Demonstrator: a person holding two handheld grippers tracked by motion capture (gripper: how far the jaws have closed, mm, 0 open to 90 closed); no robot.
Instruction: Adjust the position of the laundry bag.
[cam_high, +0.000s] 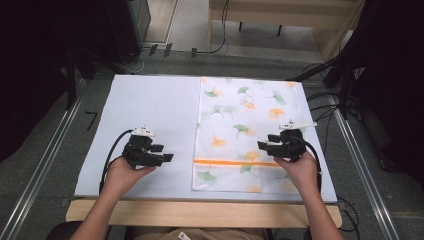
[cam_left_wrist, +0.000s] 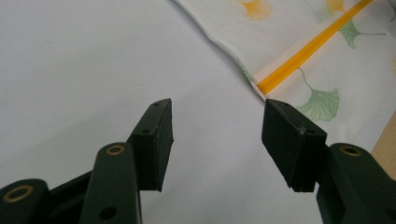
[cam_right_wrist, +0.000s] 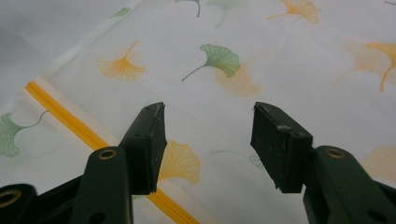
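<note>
both grippers' jaws apart, empty; leaf-print cloth bears no readable writing.

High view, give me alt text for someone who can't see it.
A person's two hands each hold an open black gripper over a white table: the left gripper above bare table, the right gripper above a flat white cloth printed with green and orange ginkgo leaves and crossed by an orange stripe.
</note>
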